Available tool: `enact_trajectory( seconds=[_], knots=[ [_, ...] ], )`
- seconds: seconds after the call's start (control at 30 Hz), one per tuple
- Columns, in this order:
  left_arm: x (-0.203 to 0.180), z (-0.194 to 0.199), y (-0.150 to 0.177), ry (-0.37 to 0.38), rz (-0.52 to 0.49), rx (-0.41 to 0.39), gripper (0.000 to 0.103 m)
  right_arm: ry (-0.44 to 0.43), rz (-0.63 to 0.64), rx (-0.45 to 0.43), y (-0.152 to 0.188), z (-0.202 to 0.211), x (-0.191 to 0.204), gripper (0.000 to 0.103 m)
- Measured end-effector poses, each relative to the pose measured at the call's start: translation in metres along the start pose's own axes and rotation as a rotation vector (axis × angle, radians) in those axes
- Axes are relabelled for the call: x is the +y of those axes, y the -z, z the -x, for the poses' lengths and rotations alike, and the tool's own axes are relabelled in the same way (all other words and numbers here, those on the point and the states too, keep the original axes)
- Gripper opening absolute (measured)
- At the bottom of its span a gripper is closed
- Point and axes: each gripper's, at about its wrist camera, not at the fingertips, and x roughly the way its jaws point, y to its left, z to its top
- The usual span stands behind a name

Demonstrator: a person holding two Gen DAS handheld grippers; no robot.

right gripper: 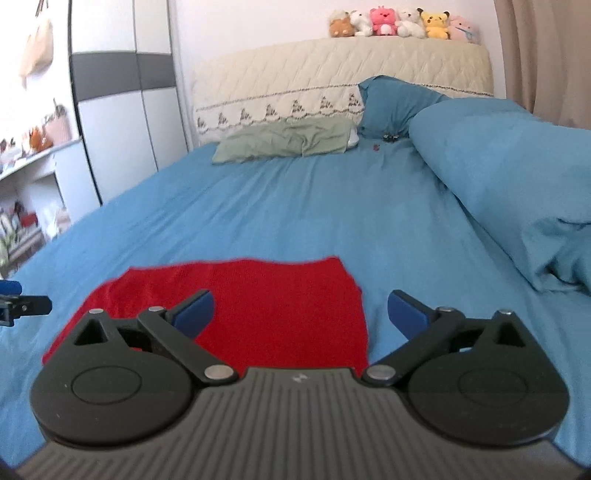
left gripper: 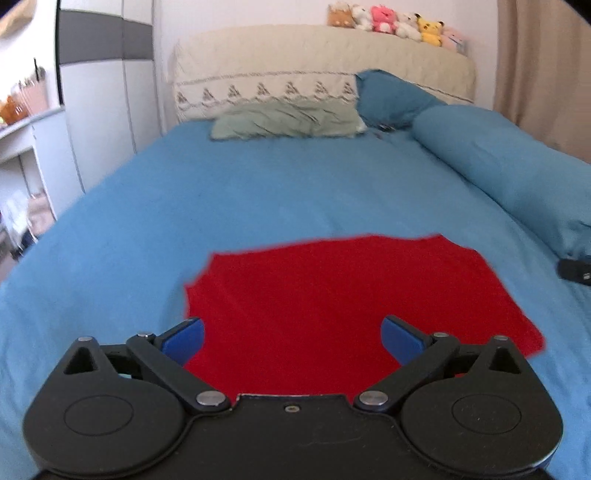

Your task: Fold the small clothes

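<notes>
Lying flat on the blue cotton bedsheet (left gripper: 258,192), the small red knitted garment (left gripper: 332,295) fills the lower middle of the left wrist view and sits lower left of centre in the right wrist view (right gripper: 240,306). The left gripper (left gripper: 293,338) hangs over its near edge with its blue-tipped jaws spread wide, holding nothing. The right gripper (right gripper: 301,314) is just as wide open and empty-handed, its left finger over the red cloth, its right finger over bare sheet beside the garment's right edge. A sage green pillow (right gripper: 284,142) rests in the upper middle against the cream quilted headboard (right gripper: 332,74), where a row of plush toys (right gripper: 402,24) sits along the top. A rolled blue duvet (right gripper: 509,177) runs down the right side.
</notes>
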Motion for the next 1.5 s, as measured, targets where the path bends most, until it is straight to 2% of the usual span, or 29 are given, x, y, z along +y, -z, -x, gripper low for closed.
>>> enact_trajectory(
  seconds=[0.13, 0.23, 0.33, 0.6, 0.8, 0.87, 1.0, 1.1, 1.27, 1.3, 1.4, 1.5],
  knots=[
    [-0.022, 0.001, 0.021, 0.032, 0.002, 0.026, 0.103, 0.014, -0.034, 0.082, 0.025, 0.021, 0.007, 0.103],
    [-0.032, -0.017, 0.036, 0.040, 0.019, 0.064, 0.103, 0.023, -0.099, 0.158, 0.055, 0.015, 0.006, 0.103],
    [-0.040, -0.039, 0.050, 0.036, 0.032, 0.108, 0.103, 0.017, -0.204, 0.196, 0.081, -0.001, -0.002, 0.103],
    [-0.043, -0.073, 0.054, 0.030, 0.055, 0.132, 0.103, 0.004, -0.455, 0.149, 0.121, -0.043, -0.033, 0.103],
    [-0.045, -0.103, 0.037, 0.008, 0.014, 0.090, 0.103, -0.037, -0.568, 0.084, 0.108, -0.086, -0.057, 0.103],
    [-0.044, -0.119, 0.029, -0.004, 0.023, 0.095, 0.103, -0.023, -0.606, 0.078, 0.103, -0.097, -0.064, 0.098],
    [-0.035, -0.150, 0.016, -0.031, 0.095, 0.140, 0.102, 0.002, -0.640, 0.089, 0.097, -0.110, -0.070, 0.074],
    [-0.027, -0.165, 0.012, -0.040, 0.144, 0.169, 0.102, 0.016, -0.637, 0.097, 0.097, -0.111, -0.072, 0.064],
    [-0.027, -0.176, 0.012, -0.042, 0.108, 0.212, 0.103, 0.042, -0.607, 0.114, 0.095, -0.113, -0.071, 0.044],
    [-0.027, -0.177, 0.012, -0.041, 0.105, 0.215, 0.103, 0.044, -0.607, 0.120, 0.093, -0.113, -0.070, 0.037],
    [-0.029, -0.181, 0.012, -0.039, 0.095, 0.236, 0.103, 0.065, -0.593, 0.129, 0.084, -0.110, -0.063, 0.030],
    [-0.030, -0.185, 0.007, -0.037, 0.073, 0.270, 0.103, 0.081, -0.570, 0.127, 0.067, -0.104, -0.051, 0.027]
  ],
)
